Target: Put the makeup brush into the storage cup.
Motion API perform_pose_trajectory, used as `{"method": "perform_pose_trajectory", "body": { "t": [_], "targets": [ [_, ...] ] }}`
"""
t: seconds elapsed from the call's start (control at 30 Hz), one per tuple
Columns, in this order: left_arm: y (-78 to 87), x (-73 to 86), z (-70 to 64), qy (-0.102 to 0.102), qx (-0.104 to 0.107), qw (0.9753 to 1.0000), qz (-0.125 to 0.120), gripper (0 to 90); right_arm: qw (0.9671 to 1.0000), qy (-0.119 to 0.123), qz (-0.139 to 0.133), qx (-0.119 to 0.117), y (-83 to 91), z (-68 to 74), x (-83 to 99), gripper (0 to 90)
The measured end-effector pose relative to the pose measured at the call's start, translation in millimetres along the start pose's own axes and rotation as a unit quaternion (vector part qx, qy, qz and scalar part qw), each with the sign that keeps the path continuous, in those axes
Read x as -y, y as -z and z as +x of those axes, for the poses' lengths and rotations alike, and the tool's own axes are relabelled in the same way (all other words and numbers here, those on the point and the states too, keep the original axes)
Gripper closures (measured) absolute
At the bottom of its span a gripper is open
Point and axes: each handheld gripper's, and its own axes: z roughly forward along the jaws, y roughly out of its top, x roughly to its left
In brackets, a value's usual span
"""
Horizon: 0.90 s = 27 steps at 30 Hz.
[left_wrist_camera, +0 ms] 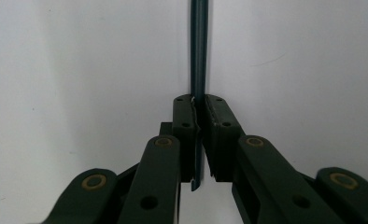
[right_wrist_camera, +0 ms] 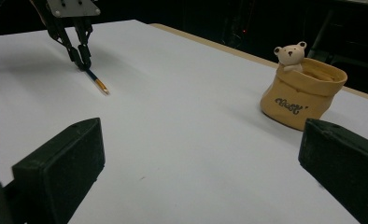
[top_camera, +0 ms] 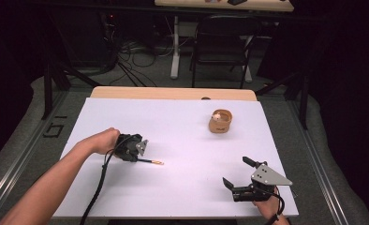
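Lying clamped between left gripper jaws, pencil tip outward

The high view looks forward and down from above the person's side onto the white rectangular table top, taking in the whole sheet with dark floor beyond. The left gripper view sits very close behind its own black jaws, facing straight down at the white surface, with the thin dark blue pencil running up the frame's centre. The right gripper view rides low, near the surface, looking across it; its upper right shows the tan ceramic bag-shaped pot with a small bear, which the high view shares right of centre.
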Motion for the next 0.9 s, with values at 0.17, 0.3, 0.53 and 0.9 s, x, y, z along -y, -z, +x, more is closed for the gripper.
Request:
{"method": "perform_pose_trajectory", "body": {
  "t": [0.17, 0.3, 0.53, 0.9],
  "targets": [
    [2.6, -0.2, -0.9, 0.002, -0.003, 0.9999, -0.010, 83.9, 1.0000, 0.000, 0.000, 0.000, 0.1, -0.3, 0.1, 0.0],
    [4.7, 2.1, -2.2, 0.011, -0.008, 0.9997, -0.023, 84.1, 1.0000, 0.000, 0.001, -0.001, -0.2, -0.1, 0.2, 0.0],
    [5.2, 4.0, -2.0, 0.022, -0.007, 0.9995, -0.021, 84.1, 1.0000, 0.000, 0.004, -0.001, -0.5, 0.3, 0.2, 0.0],
    [7.3, 3.7, -2.2, 0.035, -0.003, 0.9981, -0.050, 84.2, 1.0000, 0.001, 0.005, -0.001, -0.6, 0.2, 0.4, 0.0]
  ]
}}
